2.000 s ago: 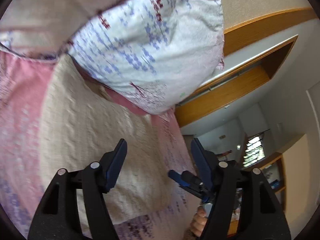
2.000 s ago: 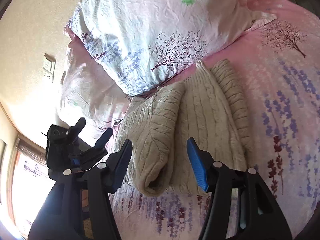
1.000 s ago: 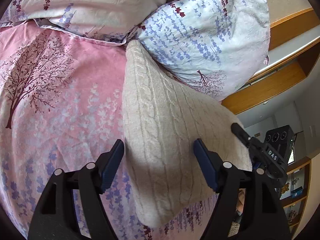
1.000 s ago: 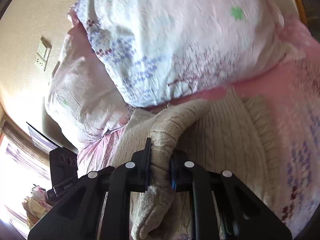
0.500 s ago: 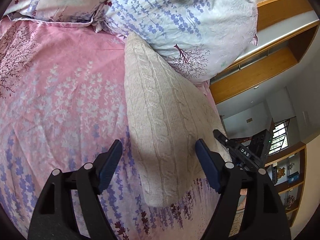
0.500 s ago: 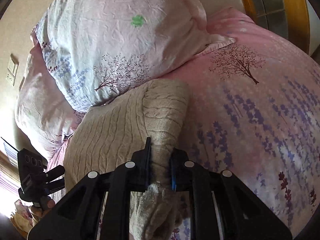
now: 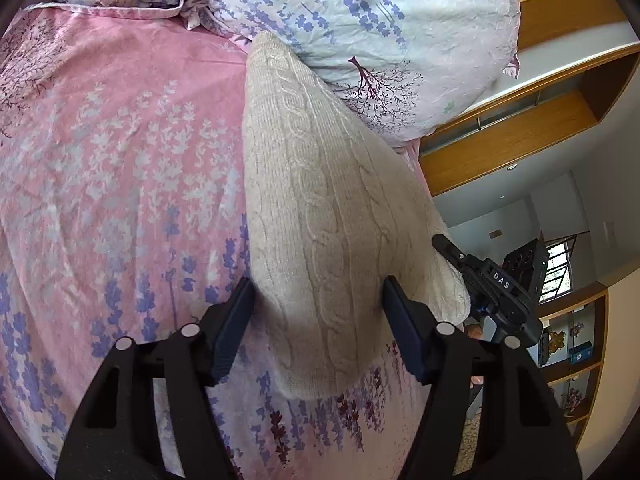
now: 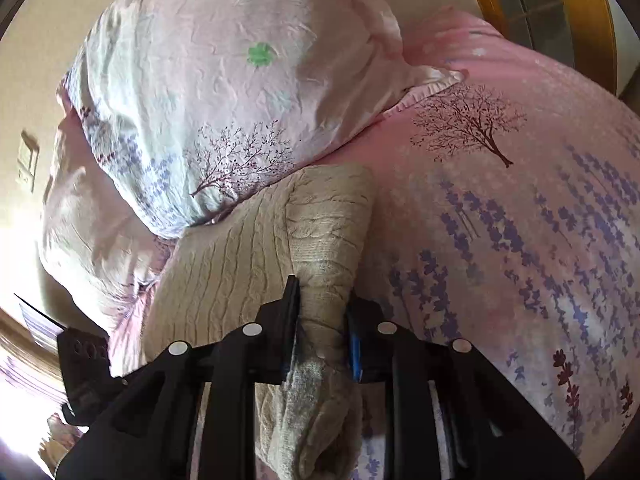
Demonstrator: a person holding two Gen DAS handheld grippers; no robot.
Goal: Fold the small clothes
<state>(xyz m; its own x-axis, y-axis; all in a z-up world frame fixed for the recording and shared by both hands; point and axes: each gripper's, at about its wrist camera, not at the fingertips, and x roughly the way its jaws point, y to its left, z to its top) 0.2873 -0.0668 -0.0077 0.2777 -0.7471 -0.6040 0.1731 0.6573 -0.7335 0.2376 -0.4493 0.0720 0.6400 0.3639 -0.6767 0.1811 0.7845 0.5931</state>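
The cream cable-knit sweater (image 7: 320, 216) lies on the bed, its far end tucked against the pillow (image 7: 384, 28) and its near end reaching almost to the bed's edge. It already looks well on in the folding: from the left wrist view it reads as one long, narrow, thick slab with rounded edges, so the sides seem to have been brought in. What is in hand now, I would judge, is the last loose part. The right tongs (image 8: 322, 304) are clenched on a bunched, rope-like length of the knit (a sleeve, most likely), which rises from the body of the sweater (image 8: 224, 264) along its right side and hangs down past the tongs in a soft lump. That piece has yet to be laid flat, and the long slab would probably want one more fold across to make a compact bundle.

The left tongs (image 7: 318, 320) are released, spread wide on either side of the sweater's near end, holding nothing; whether the blue pads (image 7: 234, 326) touch the wool I cannot tell.

The knit is heavy and nubbly, with raised twisted cables running lengthwise and finer ribs between. The bedspread (image 7: 104, 168) beneath is smooth pink cotton printed with lavender sprigs and dark bare trees; the pillow is paler, crinkled, in the same print.
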